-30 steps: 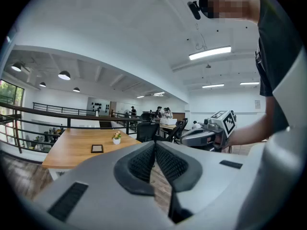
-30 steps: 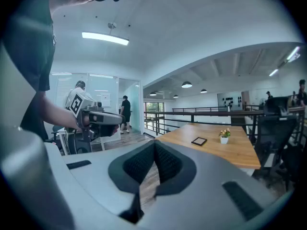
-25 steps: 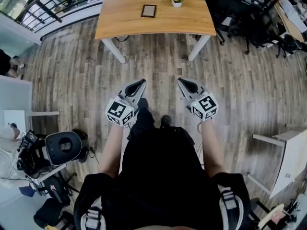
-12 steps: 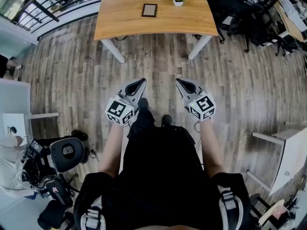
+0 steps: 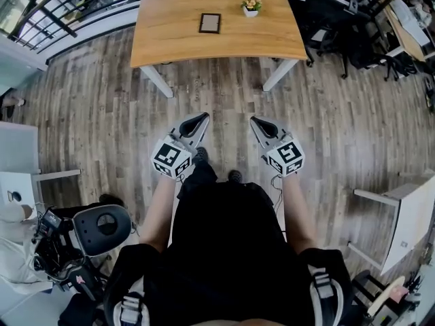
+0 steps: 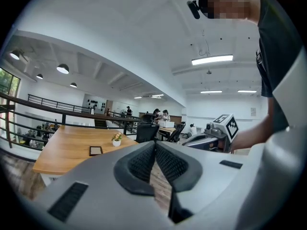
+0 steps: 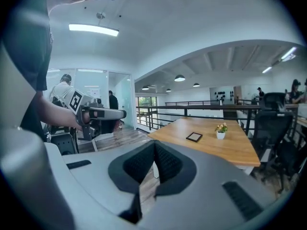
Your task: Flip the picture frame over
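Observation:
A small dark picture frame (image 5: pixel 210 23) lies flat on a wooden table (image 5: pixel 170 36) far ahead; the frame (image 6: pixel 95 151) shows in the left gripper view and the frame (image 7: pixel 194 137) in the right gripper view too. My left gripper (image 5: pixel 202 119) is held out over the floor well short of the table, its jaws shut with nothing between them. My right gripper (image 5: pixel 255 122) is beside it, also shut and empty. In the gripper views the left gripper (image 6: pixel 154 144) and the right gripper (image 7: pixel 154 144) show pads pressed together.
A small potted flower (image 5: pixel 251 4) stands on the table right of the frame. Plank floor (image 5: pixel 224 87) lies between me and the table. A black stool (image 5: pixel 100 224) and gear sit at my left, a white table (image 5: pixel 408 216) at right, office chairs (image 5: pixel 340 19) beyond.
Both grippers and I have moved toward the table; the table sits a little nearer and the stool at left has slid back in the head view.

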